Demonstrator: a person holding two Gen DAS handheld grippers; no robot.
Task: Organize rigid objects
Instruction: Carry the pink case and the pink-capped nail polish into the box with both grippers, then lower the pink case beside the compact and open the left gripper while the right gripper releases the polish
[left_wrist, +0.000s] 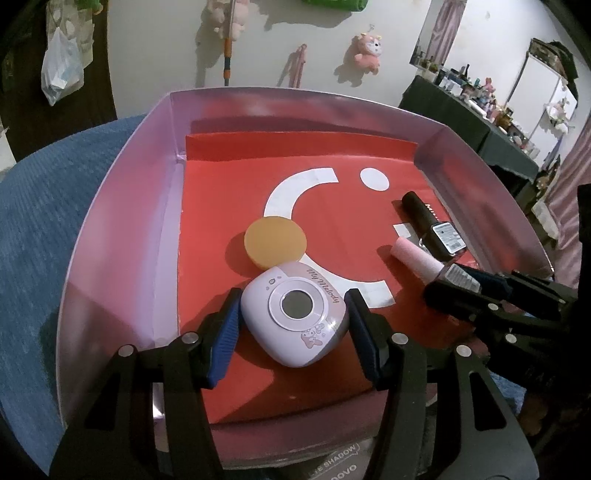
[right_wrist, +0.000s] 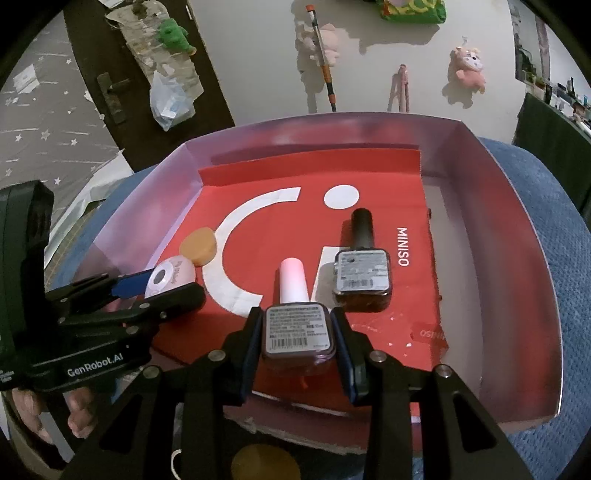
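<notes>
- Inside a shallow pink-walled box (right_wrist: 517, 206) lined with a red Miniso sheet, two handheld grippers work side by side.
- The right gripper (right_wrist: 297, 341) is clamped on the square base of the pink-capped bottle (right_wrist: 295, 314), pads pressing both its sides; the bottle lies flat with its cap pointing away from the tool, toward the box's far wall.
- The left gripper (left_wrist: 293, 325) straddles the lilac camera-shaped toy (left_wrist: 295, 317); the jaws stand beside its flanks with a small gap showing, so it appears released rather than gripping.
- The black-capped bottle (right_wrist: 362, 273) lies just beside the held one, on its right and slightly farther in, its long axis running the same way.
- An orange disc (left_wrist: 275, 242) rests against the far edge of the toy, directly ahead of the left tool.
- Any sideways shift of the pink-capped bottle to the right would likely meet its dark neighbour; the left tool crowds the other side.
</notes>
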